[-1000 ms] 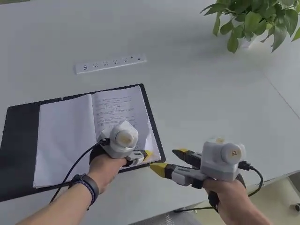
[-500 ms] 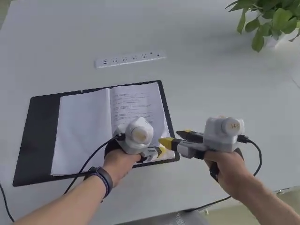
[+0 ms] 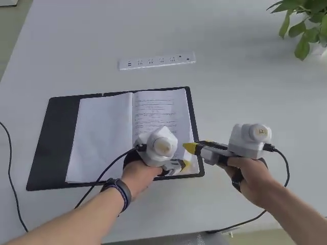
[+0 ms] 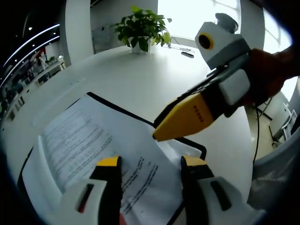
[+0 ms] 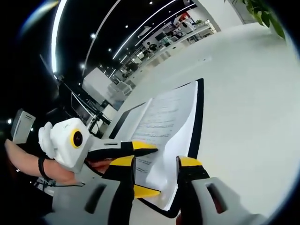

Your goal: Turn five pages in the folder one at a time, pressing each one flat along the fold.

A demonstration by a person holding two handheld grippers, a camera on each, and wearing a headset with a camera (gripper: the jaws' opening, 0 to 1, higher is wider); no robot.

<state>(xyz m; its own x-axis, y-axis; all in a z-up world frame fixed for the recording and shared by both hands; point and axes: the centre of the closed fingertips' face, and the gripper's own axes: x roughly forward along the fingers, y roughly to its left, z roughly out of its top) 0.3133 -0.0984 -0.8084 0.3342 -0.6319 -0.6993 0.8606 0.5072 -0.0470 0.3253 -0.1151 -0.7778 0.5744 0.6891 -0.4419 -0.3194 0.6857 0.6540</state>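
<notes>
Bright even light, perhaps overexposed windows, fisheye-warped edges.

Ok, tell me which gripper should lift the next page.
Right, probably. The right gripper has its open jaws at the outer edge of the printed page near the lower corner, ready to pinch it. The left gripper sits open over that page's surface, better suited to pressing.

The folder lies on the bench, a power strip behind it, a plant far right. The left gripper is over its near right corner, the right gripper just right.
</notes>
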